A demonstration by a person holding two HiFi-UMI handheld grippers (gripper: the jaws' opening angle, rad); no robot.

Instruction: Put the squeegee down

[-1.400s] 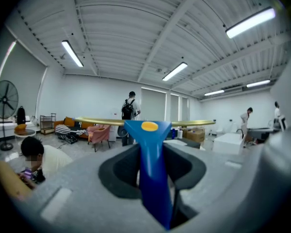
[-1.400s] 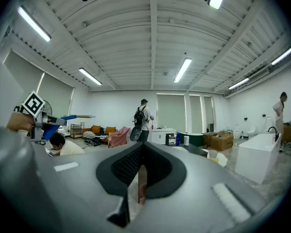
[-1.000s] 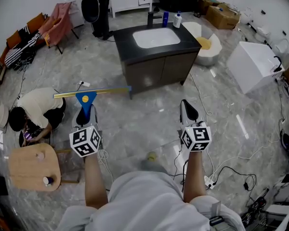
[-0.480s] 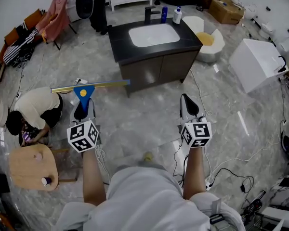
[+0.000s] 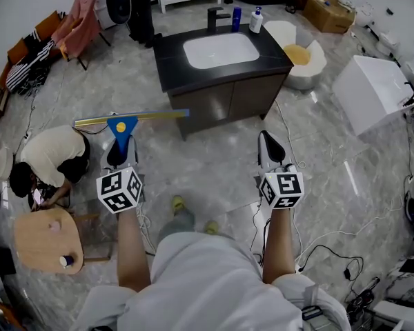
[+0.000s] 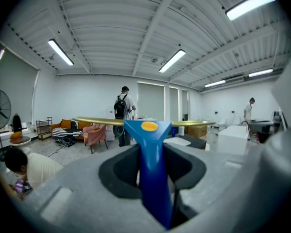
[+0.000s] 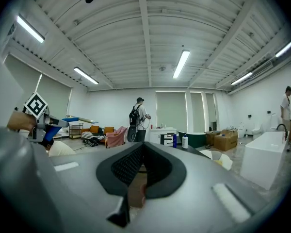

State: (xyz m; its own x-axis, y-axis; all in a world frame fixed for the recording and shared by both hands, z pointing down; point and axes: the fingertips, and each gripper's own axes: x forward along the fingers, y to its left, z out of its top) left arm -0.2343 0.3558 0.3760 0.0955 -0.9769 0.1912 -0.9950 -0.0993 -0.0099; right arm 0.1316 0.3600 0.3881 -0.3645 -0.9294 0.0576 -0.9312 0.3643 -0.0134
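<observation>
Left hand-held gripper [image 5: 119,158] pinches the blue handle of the squeegee [image 5: 122,125], whose blade bar is held crosswise in mid-air, short of the sink cabinet [image 5: 224,81] and off its near-left corner; this grip probably keeps the blade clear of the jaws for setting down. Right hand-held gripper [image 5: 271,154], pressed together on nothing, hangs off the cabinet's near-right corner. Open floor [image 5: 214,164] runs up to the cabinet's front edge, while a crouching person [image 5: 52,158] narrows the room farther left.

My forearms [image 5: 130,254] reach forward side by side, left gripper [image 5: 119,158] clamped on the squeegee [image 5: 126,123] handle, right gripper [image 5: 270,152] level, jaws pressed together, empty.
</observation>
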